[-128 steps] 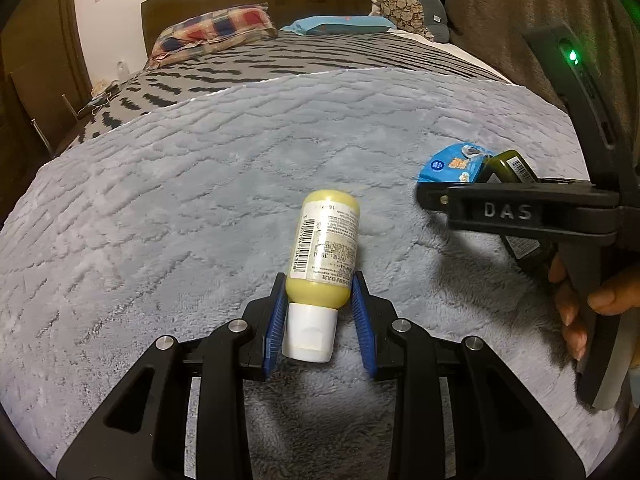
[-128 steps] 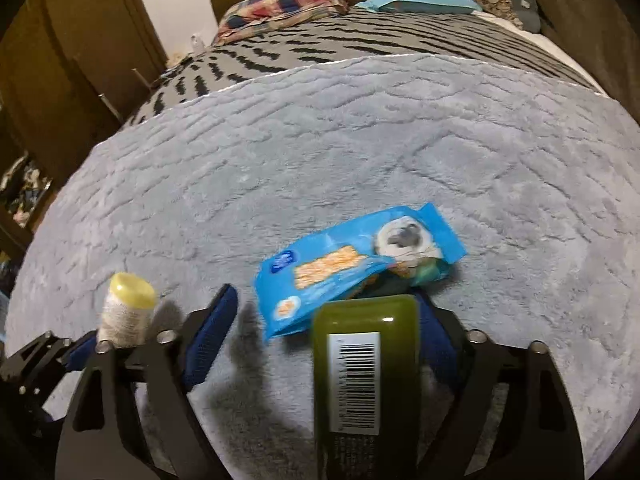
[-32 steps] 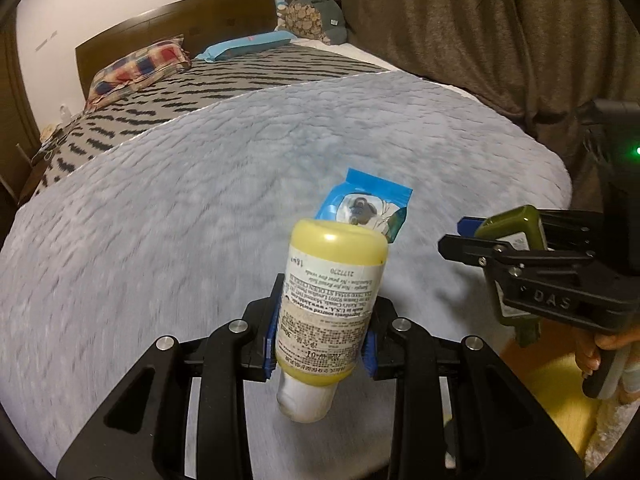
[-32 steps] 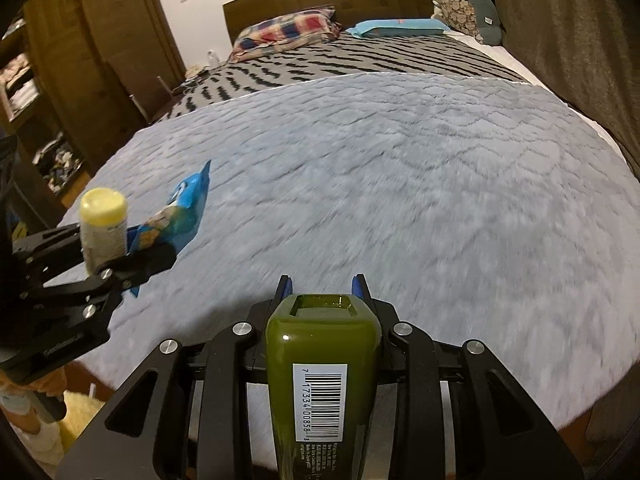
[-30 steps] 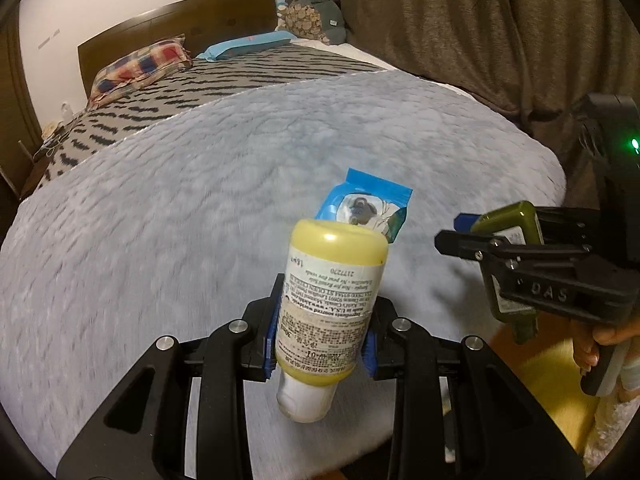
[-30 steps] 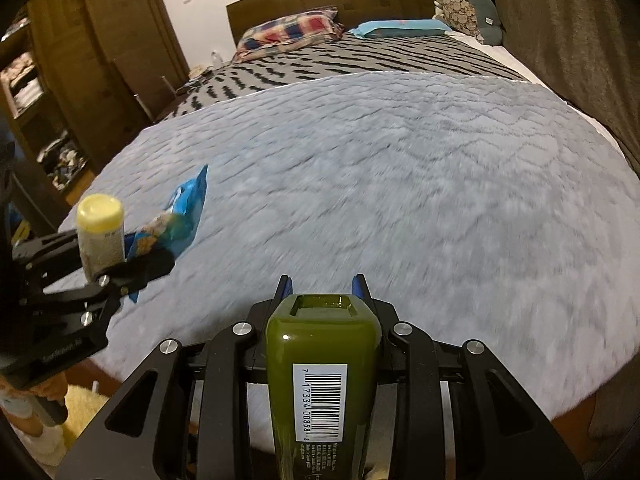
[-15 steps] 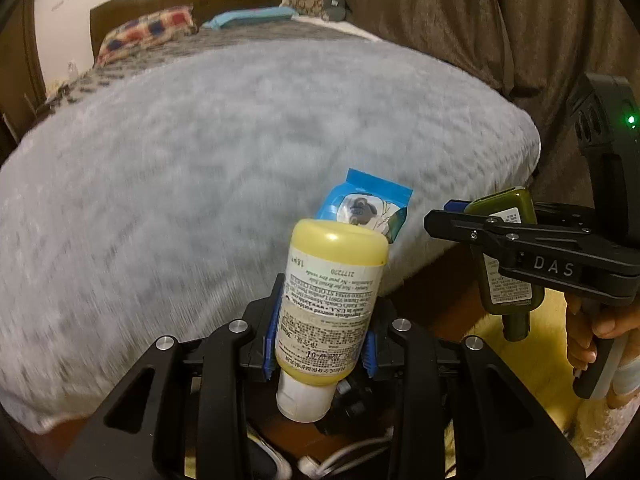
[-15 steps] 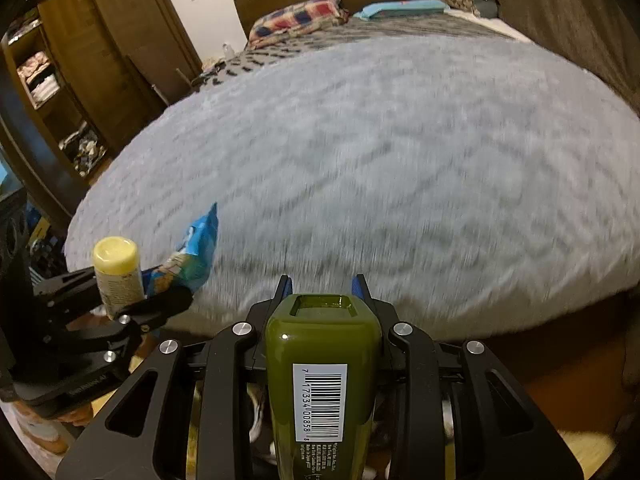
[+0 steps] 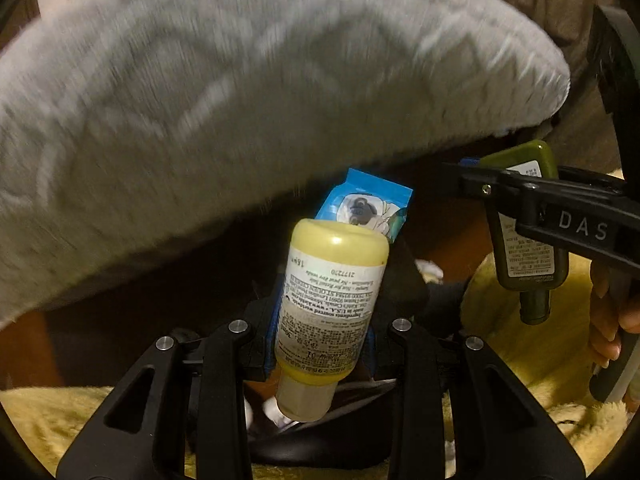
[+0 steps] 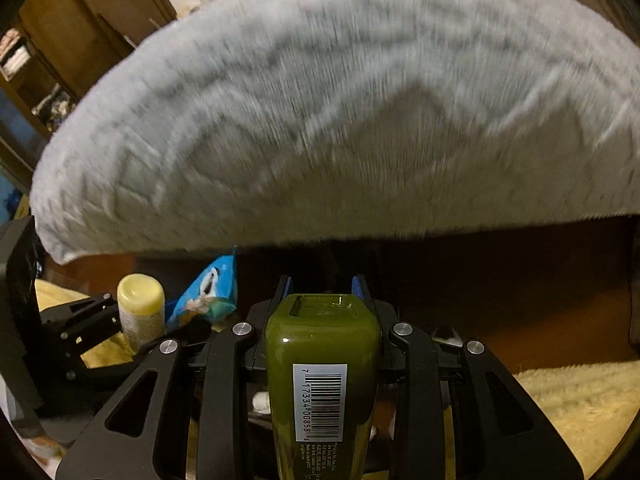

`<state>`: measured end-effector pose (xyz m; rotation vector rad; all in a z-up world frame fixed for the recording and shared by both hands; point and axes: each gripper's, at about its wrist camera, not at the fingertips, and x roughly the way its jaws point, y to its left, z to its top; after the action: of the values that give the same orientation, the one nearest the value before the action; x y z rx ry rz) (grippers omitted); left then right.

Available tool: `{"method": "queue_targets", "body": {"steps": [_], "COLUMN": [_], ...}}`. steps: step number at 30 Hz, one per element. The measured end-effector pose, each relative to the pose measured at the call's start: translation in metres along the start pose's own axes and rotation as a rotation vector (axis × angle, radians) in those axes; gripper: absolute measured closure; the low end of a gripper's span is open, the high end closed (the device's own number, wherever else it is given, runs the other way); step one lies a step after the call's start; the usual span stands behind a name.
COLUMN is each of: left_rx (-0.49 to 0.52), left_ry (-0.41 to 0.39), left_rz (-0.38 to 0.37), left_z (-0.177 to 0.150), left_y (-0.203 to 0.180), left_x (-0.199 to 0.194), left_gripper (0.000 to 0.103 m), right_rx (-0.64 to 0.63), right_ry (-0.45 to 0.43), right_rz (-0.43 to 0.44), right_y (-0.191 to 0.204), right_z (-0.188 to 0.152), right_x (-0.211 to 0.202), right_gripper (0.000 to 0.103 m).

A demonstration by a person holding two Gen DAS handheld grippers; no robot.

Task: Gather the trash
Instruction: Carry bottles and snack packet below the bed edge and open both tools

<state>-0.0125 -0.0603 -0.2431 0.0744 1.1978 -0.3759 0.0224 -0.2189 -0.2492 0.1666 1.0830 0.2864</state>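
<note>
My left gripper (image 9: 324, 312) is shut on a small yellow bottle (image 9: 332, 300) with a white label, cap pointing down, and on a blue snack wrapper (image 9: 366, 204) behind it. My right gripper (image 10: 322, 284) is shut on a dark green bottle (image 10: 322, 364) with a barcode label. Both are held in the air below the edge of the bed's grey blanket (image 9: 240, 80). The green bottle (image 9: 524, 236) and right gripper show at the right of the left wrist view. The yellow bottle (image 10: 140, 312) and wrapper (image 10: 208, 292) show at the left of the right wrist view.
The grey blanket (image 10: 340, 120) fills the top of both views, with dark space under it. A yellow fluffy rug (image 9: 520, 344) lies on the floor below. A dark object with white scraps (image 9: 276, 412) sits under the left gripper. A wooden shelf (image 10: 44, 72) stands at far left.
Both grippers have dropped from above the bed to below its edge, carrying their items. The blanket now rises overhead and the rug and floor have come into view.
</note>
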Motion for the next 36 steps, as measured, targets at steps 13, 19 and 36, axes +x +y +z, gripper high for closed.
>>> {"method": "queue_targets", "body": {"steps": [13, 19, 36], "left_rx": [-0.098, -0.12, -0.133], "left_ry": [0.149, 0.174, -0.035], "left_rz": [-0.046, -0.038, 0.079], "left_z": [0.006, 0.011, 0.008], "left_y": [0.017, 0.023, 0.036], "left_x": [0.068, 0.078, 0.005], "left_gripper": [0.073, 0.07, 0.014], "right_rx": [0.029, 0.04, 0.07], "right_ry": [0.127, 0.158, -0.059], "right_rz": [-0.01, -0.004, -0.169], "right_y": [-0.008, -0.005, -0.011], "right_z": [-0.004, -0.002, 0.005], "right_x": [0.064, 0.073, -0.03], "right_gripper": [0.071, 0.071, 0.004]}}
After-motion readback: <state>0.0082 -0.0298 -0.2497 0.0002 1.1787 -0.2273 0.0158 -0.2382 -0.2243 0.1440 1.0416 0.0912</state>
